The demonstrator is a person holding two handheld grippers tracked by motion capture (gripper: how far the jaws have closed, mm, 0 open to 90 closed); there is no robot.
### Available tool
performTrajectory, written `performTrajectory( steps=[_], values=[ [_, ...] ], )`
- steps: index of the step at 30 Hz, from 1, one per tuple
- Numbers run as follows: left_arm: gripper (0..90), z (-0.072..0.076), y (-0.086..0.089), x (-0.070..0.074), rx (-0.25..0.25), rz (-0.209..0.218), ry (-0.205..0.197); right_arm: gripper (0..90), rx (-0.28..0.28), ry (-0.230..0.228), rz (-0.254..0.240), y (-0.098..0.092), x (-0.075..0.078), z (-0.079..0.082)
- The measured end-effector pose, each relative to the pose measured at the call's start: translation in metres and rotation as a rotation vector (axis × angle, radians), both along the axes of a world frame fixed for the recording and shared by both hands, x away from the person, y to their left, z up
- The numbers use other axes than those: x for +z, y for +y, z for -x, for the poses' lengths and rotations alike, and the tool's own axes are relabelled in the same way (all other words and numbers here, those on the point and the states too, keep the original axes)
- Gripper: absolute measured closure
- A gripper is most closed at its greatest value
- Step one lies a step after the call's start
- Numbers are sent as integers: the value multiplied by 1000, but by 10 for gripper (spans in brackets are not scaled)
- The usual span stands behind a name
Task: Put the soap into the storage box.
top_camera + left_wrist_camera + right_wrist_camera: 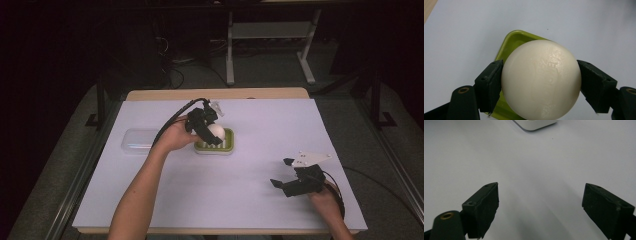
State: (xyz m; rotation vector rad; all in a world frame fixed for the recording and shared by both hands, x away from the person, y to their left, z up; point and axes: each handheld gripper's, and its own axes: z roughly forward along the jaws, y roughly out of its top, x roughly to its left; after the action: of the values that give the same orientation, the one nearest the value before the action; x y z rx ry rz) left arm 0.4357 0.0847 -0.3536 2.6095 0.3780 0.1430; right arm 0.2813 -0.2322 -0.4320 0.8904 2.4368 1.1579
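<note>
Here, the left gripper [210, 131] clamps a smooth cream-white ball [541, 80] between both jaws, just above the ridged lime-green plastic dish [227, 146]. The right gripper [286, 173], jaws wide apart, holds nothing over the white table [250, 185].

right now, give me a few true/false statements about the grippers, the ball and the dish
1. The left gripper is shut on the white ball. True.
2. The ball is over a red dish. False: the dish is green.
3. The right gripper holds the ball. False: its jaws are open over the bare table with nothing between them.
4. A clear box lies on the table, on the far side of the left hand from the dish. True.
5. The two grippers touch each other. False: they are well apart, the right one near the table's front right corner.
</note>
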Motion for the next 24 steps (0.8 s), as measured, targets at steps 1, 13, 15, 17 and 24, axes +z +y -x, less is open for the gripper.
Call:
performTrajectory(
  steps=[1, 13, 15, 17, 24],
  values=[
    [251, -1, 0, 0, 4, -1, 0, 132, 0, 1, 3, 0, 0, 0],
    [251, -13, -3, -15, 32, 2, 24, 132, -9, -1, 3, -1, 0, 0],
    [251, -15, -5, -18, 33, -1, 28, 132, -9, 3, 6, -1, 0, 0],
    [251, -16, -6, -22, 39, -1, 33, 132, -6, 3, 8, -2, -1, -1],
    [251, -21, -7, -31, 43, -28, 46, 132, -9, 0, 3, -4, 0, -1]
  ],
)
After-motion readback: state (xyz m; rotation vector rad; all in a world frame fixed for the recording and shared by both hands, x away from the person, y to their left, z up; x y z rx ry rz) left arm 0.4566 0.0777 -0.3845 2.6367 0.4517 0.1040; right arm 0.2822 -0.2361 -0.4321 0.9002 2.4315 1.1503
